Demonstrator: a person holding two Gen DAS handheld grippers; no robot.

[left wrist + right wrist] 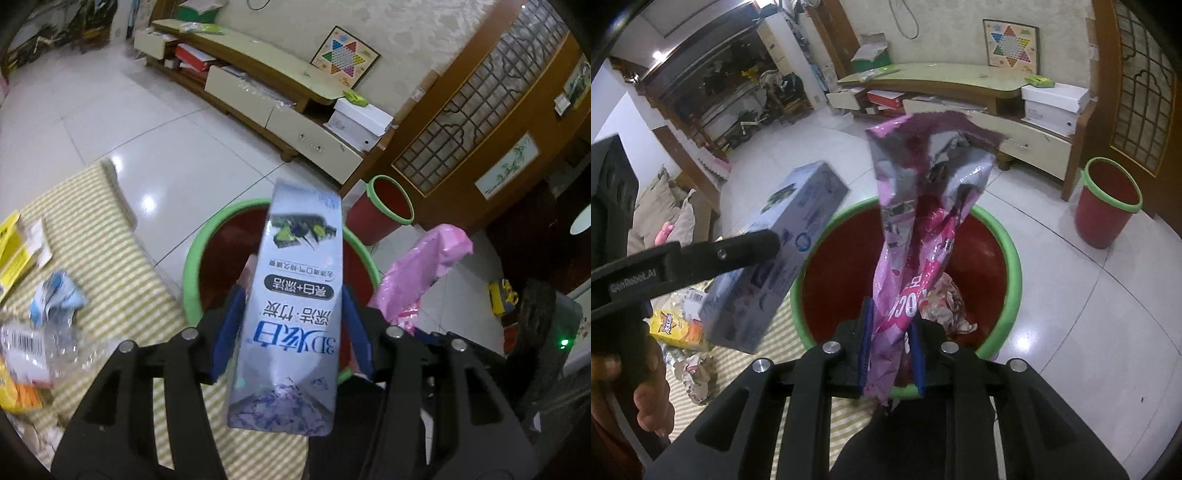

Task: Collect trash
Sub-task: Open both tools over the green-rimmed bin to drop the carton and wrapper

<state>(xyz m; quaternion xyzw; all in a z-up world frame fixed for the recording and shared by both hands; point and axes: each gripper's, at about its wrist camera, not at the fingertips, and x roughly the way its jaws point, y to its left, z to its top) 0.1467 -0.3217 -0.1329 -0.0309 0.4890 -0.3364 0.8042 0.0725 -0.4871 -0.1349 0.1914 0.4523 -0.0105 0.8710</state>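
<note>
- My left gripper point(291, 328) has its blue pads closed against both long sides of a silver toothpaste box point(295, 306); the box stands nearly upright between them, print upside down to my camera.
- My right gripper point(892, 350) is pinched narrow on the lower end of a crumpled pink wrapper point(919, 229), which rises from the jaws with its torn top open.
- Both loads hang over the big red bin point(993, 258) with the green rim; the box sits above its left edge in the right wrist view, the wrapper over the middle.
- Inside that bin, a ball of crumpled paper point(945, 302) lies on the bottom, just beside the wrapper's lower part.
- The bin stands on the tiled floor, touching the near edge of a striped green-and-cream mat point(122, 280).
- On the mat's left side I see loose litter: a clear plastic pack point(33, 350) with a barcode, a blue-and-white scrap point(57, 299), yellow boxes point(11, 258) at the far left edge.
- A small red bin point(384, 210), also green-rimmed, stands farther back on the floor, well apart from the mat.
- Beyond it, a low TV cabinet point(258, 74) runs along the wall, with a Chinese checkers board point(345, 55) leaning above it.
</note>
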